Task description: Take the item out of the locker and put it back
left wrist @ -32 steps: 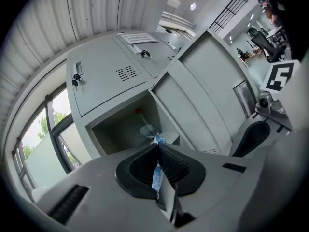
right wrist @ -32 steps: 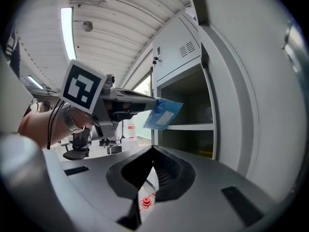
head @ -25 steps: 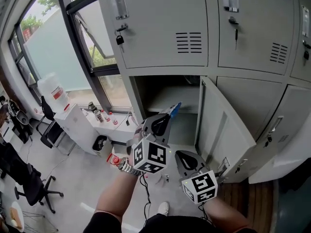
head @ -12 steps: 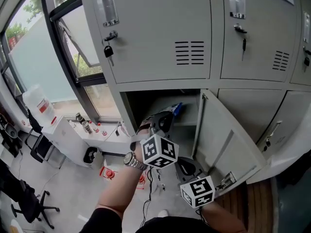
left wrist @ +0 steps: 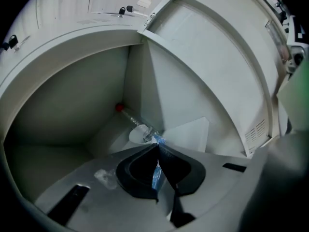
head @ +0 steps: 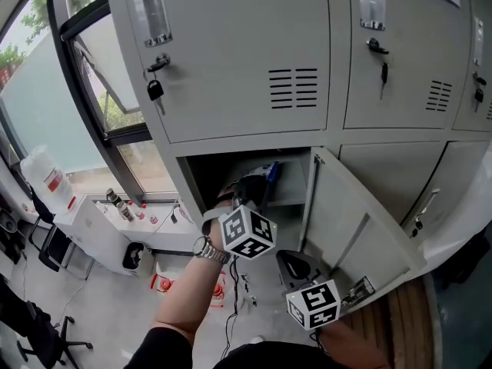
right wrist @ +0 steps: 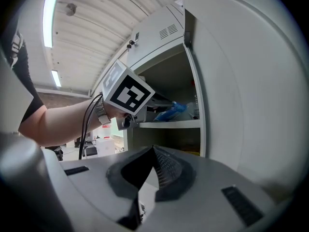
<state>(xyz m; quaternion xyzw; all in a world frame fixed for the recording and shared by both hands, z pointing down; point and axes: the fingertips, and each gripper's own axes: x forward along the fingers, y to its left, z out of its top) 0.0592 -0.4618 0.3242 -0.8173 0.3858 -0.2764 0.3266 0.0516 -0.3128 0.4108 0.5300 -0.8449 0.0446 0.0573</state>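
Step in hand: prob. the put-back leg, judging by how the item sits at the mouth of the open locker, lower compartment.

L gripper: jaws pinched tight on a thin blue packet. The packet's edge runs up between the pads and pokes out past the tips. The gripper is reaching into the opening, roughly level, w/ the packet above the shelf, not yet resting on it as far as I can tell.

R gripper: jaws closed together, nothing between them. It hangs lower and nearer, just left of the swung-open door, and has no part in the grip.

Far back on the compartment floor lies a clear thing w/ a red cap. Can't tell if it's separate from the packet or joined to it.

Next move calls for:
- push L a bit farther in, past the front lip
- drop till the packet lies flat on the shelf
- open the jaws, then pull straight back out

Watch for: the packet is limp, so it may drag or fold at the lip. The door edge is close on the right, so keep the withdrawal straight.
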